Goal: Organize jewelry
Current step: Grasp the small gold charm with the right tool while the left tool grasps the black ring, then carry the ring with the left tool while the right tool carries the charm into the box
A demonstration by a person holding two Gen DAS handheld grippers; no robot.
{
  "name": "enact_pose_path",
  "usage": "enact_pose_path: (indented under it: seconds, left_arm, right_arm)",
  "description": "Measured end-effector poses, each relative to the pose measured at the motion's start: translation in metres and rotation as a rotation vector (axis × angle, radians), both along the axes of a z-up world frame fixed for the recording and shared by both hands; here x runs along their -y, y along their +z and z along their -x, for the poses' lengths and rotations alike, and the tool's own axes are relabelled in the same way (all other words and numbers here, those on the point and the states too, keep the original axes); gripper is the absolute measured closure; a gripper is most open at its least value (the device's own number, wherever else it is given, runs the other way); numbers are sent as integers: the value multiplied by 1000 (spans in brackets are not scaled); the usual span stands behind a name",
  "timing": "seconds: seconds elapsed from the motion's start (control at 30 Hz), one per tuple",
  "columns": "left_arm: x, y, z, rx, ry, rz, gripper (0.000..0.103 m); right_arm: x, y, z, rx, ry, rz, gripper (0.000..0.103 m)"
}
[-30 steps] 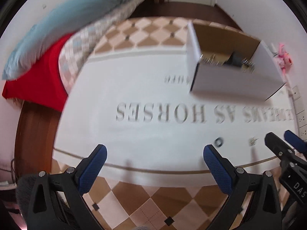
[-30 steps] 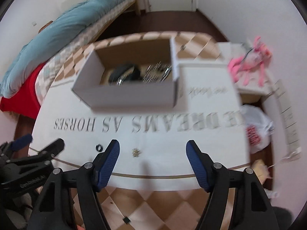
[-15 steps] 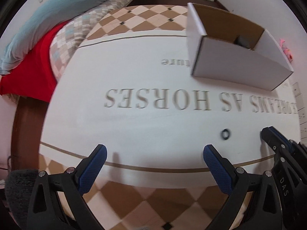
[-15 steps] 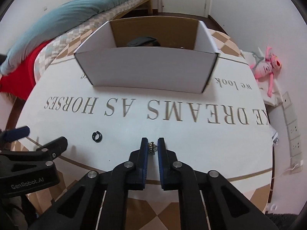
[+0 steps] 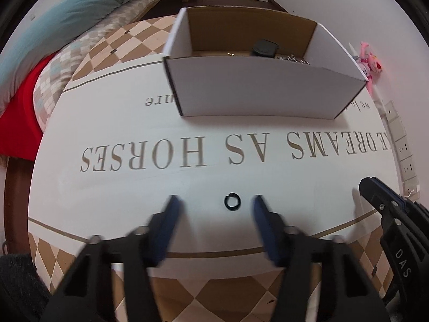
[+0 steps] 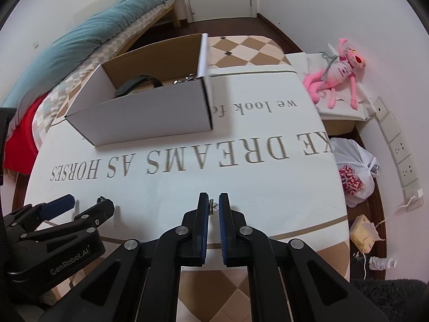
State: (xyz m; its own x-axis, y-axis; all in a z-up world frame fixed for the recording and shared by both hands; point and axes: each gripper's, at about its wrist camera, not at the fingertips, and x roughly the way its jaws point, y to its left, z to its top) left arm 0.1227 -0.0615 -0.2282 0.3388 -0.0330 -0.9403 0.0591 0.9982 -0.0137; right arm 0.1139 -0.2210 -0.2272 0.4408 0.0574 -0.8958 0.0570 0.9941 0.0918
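Bedroom counter (image 5: 112, 187), lettered cloth: left tongs (image 5: 214, 209) stand apart, low, straddling the black ring (image 5: 232, 202) lying flat, likely to pinch it. Right tongs (image 6: 213, 205), level, are clamped on a small metal earring (image 6: 213, 206), probably bound for the white box (image 6: 150, 112) beyond.

One white box (image 5: 257, 86); one black ring (image 5: 232, 202); one small earring (image 6: 212, 206); one pink plush toy (image 6: 335, 73); two tongs (image 5: 214, 209) (image 6: 213, 205)
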Motion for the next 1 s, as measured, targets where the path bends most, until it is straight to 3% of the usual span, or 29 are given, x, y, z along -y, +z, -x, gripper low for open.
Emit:
enact_pose_path:
  seconds: [0.13,0.23,0.47,0.63,0.77,1.0]
  left_arm:
    - [-3,-1,-7,14,-19,3,82]
    - [-2,-1,-8,19,-26,7,93]
    - [-3,8,-9,21,-24,39,93]
    - [-11,51,-22,55,-35,123,93]
    - [-20,81,-56,43,-37,214,93]
    - [-31,96,-136,7,-46,182,93]
  right_arm:
    - [3,0,-1,4,-5,-7,95]
    - [2,2,-2,9,-8,-12,95]
    - [3,15,-3,35,-16,-39,95]
    - [5,39,-14,69,-23,-99,95]
    - [3,63,-42,94,-15,-148,95]
    - [-13,79,-128,31,59,-195,95]
